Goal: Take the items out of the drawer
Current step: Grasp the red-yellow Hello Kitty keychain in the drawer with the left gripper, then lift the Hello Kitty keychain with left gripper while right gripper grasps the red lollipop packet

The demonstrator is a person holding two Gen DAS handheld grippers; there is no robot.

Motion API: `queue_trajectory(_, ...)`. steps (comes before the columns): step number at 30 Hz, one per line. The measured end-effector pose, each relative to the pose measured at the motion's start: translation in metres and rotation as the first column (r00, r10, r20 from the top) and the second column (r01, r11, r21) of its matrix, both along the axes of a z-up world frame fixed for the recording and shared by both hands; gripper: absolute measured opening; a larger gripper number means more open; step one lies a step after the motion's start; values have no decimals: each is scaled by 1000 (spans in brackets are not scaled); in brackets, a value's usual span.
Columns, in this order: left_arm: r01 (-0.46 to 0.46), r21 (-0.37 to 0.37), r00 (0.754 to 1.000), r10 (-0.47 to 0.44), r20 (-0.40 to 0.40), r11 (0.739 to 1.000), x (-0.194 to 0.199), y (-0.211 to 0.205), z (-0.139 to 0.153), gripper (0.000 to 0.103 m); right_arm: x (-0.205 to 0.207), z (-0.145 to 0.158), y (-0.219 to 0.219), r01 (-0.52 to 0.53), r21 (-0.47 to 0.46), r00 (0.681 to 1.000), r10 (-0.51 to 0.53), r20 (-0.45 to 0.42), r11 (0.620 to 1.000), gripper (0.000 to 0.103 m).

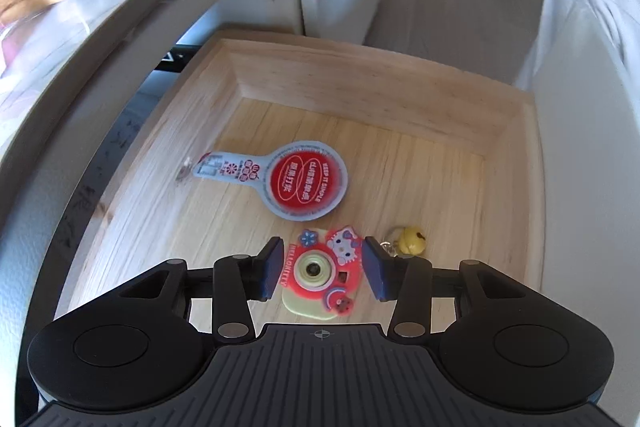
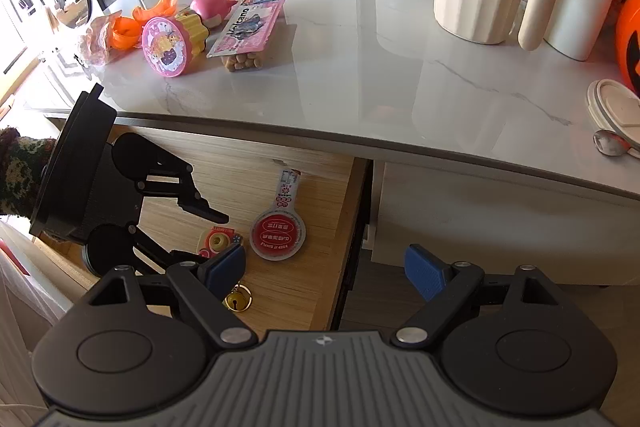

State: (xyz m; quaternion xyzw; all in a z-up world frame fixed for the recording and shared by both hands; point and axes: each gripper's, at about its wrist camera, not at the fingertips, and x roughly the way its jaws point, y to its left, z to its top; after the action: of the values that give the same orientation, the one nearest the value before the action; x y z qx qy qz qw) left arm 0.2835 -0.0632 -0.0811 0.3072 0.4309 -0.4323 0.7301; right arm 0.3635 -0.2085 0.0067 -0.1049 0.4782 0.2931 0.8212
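I hold the left hand-held gripper (image 1: 322, 269) spread around the toy camera (image 1: 320, 273) in the drawer (image 1: 516, 187), with the red sachet (image 1: 306, 183) and bell (image 1: 410, 239) also left

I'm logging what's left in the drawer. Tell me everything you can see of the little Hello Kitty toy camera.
The toy camera is a small, flat, rubbery-looking piece, pink-red on a pale yellow body, with a cream lens ring, a white kitty figure, a blue flower and HELLO KITTY lettering. It lies face up on the wooden drawer floor, near the red-lidded sauce cup and the yellow bell. The left tongs stand open with a pad at either side of it; whether the pads touch it I cannot tell.
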Motion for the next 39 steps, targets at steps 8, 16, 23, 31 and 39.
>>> queue_trajectory(8,27,33,999,-25,-46,999,-3,-4,-6,50,0,1,1,-1,-2,1000,1,1,1000,89)
queue_trajectory(16,41,53,997,-38,-66,998,-8,-8,-19,53,0,1,1,-1,-3,1000,1,9,1000,98)
queue_trajectory(23,-60,73,986,71,-152,996,3,-9,-18,50,-1,2,2,0,-4,1000,0,17,1000,100)
queue_trajectory(31,-209,67,971,215,-102,976,-3,28,16,47,-10,2,24,-125,-29,991,126,35,992,100)
queue_trajectory(39,-529,-251,848,511,-140,810,-47,130,78,47,-9,-30,95,-414,-202,903,429,33,887,78)
